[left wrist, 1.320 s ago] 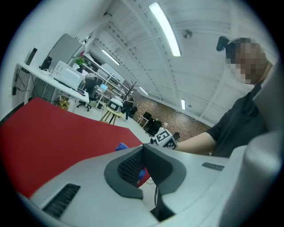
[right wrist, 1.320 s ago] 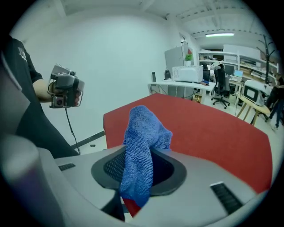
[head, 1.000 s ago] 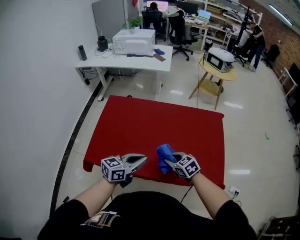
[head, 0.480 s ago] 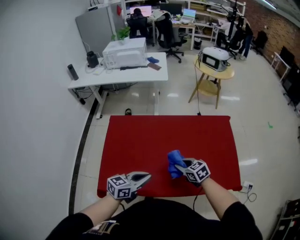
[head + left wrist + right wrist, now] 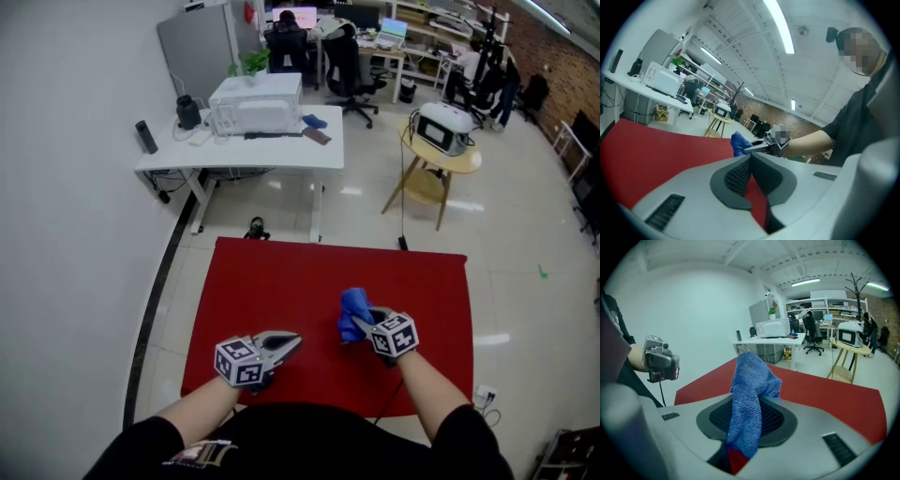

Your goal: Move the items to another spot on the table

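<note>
A blue knitted cloth [image 5: 352, 312] is bunched up and pinched in my right gripper [image 5: 370, 320], which is shut on it above the near right part of the red table [image 5: 281, 281]. In the right gripper view the blue cloth [image 5: 751, 399] stands up between the jaws and hangs down over them. My left gripper [image 5: 286, 342] hovers over the table's near edge, its jaws together with nothing between them. From the left gripper view, the blue cloth [image 5: 738, 143] and the right gripper [image 5: 757, 148] show off to the right, above the red cloth.
Beyond the red table stands a white desk [image 5: 246, 141] with a white machine [image 5: 255, 101] on it. A round wooden side table [image 5: 439, 159] carries a small appliance. Office chairs and desks fill the far room. A white wall runs along the left.
The right gripper has carried the blue cloth a little farther out over the table. The head view has shifted, and the left gripper has kept its place at the near edge.
</note>
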